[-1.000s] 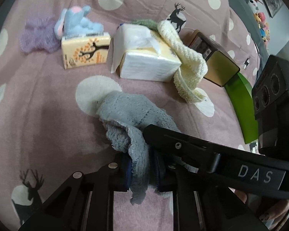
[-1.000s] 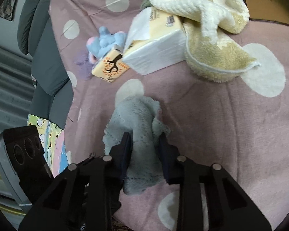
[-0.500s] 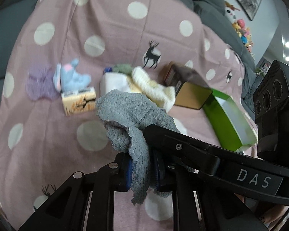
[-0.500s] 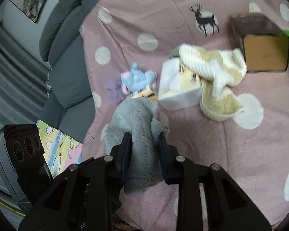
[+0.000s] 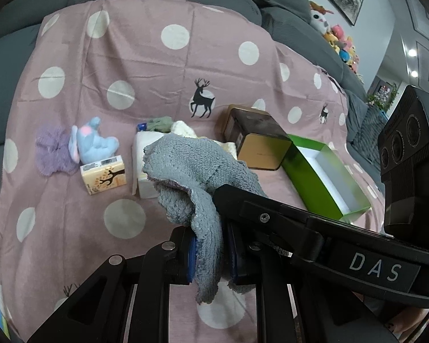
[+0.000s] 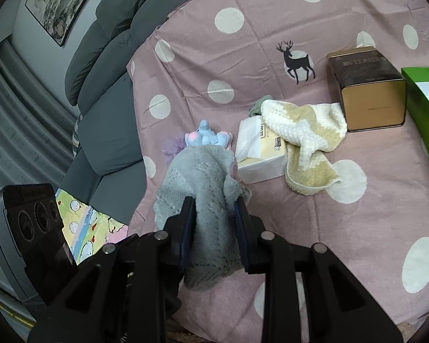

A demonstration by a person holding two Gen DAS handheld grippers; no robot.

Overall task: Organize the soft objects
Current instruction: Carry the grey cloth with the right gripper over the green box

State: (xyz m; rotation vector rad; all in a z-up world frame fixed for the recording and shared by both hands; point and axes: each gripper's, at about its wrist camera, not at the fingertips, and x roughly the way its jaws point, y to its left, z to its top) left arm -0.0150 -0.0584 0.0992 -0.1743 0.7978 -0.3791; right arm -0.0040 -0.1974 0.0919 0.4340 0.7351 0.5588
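A grey knitted cloth [image 5: 197, 168] hangs in the air above the pink spotted blanket [image 5: 146, 57]. My left gripper [image 5: 211, 254] is shut on one part of it and my right gripper [image 6: 214, 228] is shut on another part of the same cloth [image 6: 203, 177]. On the blanket lie a cream and yellow towel [image 6: 309, 140], a blue plush toy [image 5: 93, 144], a purple fluffy item [image 5: 53, 150] and a small green cloth [image 5: 160, 123].
A white tissue pack [image 6: 260, 157], a small orange tissue pack [image 5: 104, 174], a brown-gold box [image 6: 369, 85] and an open green box [image 5: 326, 177] sit on the blanket. Grey sofa cushions [image 6: 105, 43] ring it. A colourful mat [image 6: 80, 220] lies at the left.
Both grippers have lifted the grey cloth well up off the blanket. The items on the blanket now look smaller and farther away.
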